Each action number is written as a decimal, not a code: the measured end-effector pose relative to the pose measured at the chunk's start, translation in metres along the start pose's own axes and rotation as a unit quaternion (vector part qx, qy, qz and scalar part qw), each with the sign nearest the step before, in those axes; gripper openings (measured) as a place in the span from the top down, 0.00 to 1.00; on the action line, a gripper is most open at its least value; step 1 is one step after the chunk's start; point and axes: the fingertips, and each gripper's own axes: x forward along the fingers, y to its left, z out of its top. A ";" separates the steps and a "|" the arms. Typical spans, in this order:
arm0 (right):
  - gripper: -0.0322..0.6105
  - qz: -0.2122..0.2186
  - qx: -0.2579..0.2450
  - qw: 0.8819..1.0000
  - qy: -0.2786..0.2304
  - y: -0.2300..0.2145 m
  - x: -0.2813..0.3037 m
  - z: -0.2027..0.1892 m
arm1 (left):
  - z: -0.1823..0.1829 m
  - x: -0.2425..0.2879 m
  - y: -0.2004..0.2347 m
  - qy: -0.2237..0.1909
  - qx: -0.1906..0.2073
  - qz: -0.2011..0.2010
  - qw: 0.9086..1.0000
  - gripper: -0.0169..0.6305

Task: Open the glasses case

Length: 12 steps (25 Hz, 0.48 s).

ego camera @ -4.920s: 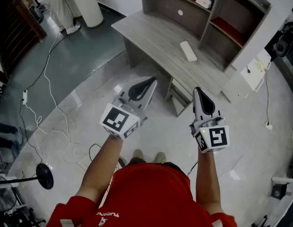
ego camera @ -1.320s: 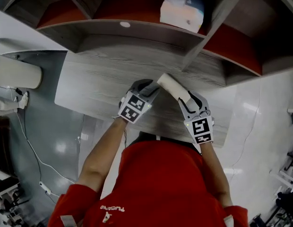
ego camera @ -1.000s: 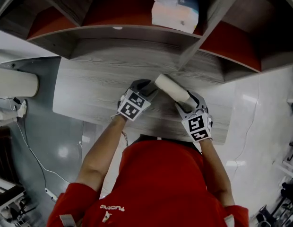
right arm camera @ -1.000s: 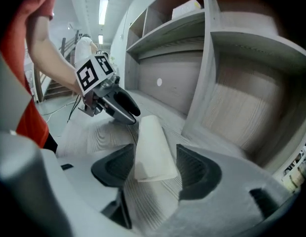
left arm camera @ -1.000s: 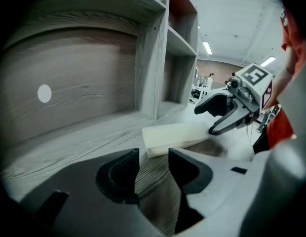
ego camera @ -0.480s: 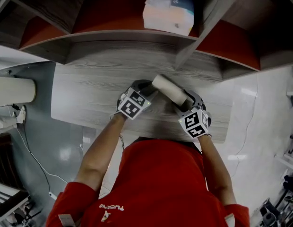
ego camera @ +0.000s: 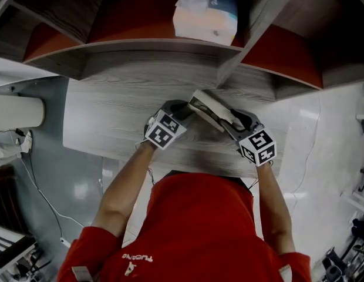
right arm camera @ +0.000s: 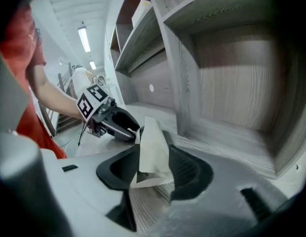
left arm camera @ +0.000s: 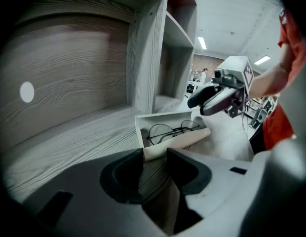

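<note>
Glasses [left arm camera: 172, 131] lie in the case [ego camera: 208, 107] on the desk [ego camera: 123, 110], between left tongs [left arm camera: 154, 154] and right tongs [right arm camera: 152, 162].

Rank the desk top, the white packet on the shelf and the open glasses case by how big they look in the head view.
1. desk top
2. white packet, though it sits higher, nearer the camera, and the frame cuts it off
3. glasses case, clearly smallest

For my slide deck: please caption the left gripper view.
Open white glasses case, thin round-framed glasses inside, grey wood desk and shelves behind.
</note>
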 end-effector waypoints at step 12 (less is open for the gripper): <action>0.90 -0.070 -0.040 0.996 -0.031 -0.044 -0.009 0.017 | -0.001 -0.001 0.001 0.004 -0.005 0.013 1.000 0.75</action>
